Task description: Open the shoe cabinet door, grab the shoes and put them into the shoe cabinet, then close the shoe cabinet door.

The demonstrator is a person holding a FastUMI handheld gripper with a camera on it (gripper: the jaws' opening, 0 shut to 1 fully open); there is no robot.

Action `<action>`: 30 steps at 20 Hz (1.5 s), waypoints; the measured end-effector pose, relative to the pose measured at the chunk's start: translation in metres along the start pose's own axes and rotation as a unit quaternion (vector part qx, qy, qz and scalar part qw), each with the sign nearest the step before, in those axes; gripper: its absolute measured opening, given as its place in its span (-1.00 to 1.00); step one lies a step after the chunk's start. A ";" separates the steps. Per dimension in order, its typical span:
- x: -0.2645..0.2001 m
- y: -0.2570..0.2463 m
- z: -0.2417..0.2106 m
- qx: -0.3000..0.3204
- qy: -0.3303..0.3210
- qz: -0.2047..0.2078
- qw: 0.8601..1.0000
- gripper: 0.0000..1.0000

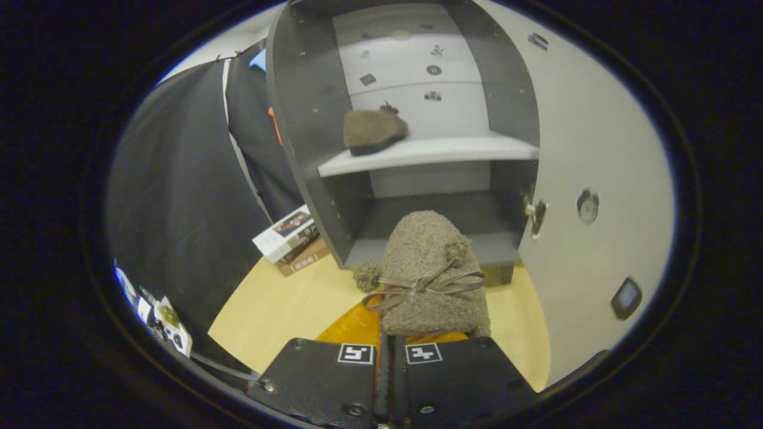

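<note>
One shoe (374, 131) sits on the cabinet (298, 119) shelf (441, 152), and the hand-held gripper (390, 351) pinches the heel of the other shoe (432, 274) just before the open door (590, 149); it looks soft, light and easy to squash.

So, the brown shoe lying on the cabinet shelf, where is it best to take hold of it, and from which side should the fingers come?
Probably the heel rim. The shoe on the shelf lies near the shelf's front edge, heel end towards the open front, so approach straight in from the front. The gripper is already shut on the second shoe, clamped at its heel edge the same way.
</note>
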State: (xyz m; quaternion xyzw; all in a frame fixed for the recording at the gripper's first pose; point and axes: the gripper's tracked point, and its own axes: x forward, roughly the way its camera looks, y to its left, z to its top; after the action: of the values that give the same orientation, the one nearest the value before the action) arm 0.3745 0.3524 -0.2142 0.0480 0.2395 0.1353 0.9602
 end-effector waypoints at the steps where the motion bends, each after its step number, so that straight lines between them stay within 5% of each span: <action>1: -0.004 0.001 0.017 -0.007 -0.018 -0.003 1.000 -0.86; 8: 0.005 -0.004 0.134 -0.021 -0.095 -0.033 0.995 -0.87; 17: 0.071 -0.020 0.262 -0.041 -0.152 -0.071 0.985 -0.87; 30: 0.208 -0.063 0.269 -0.041 -0.073 -0.104 0.991 -0.86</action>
State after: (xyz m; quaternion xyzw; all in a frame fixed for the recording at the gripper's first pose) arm 0.6927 0.3430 -0.0803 -0.0068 0.1667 0.0410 0.9851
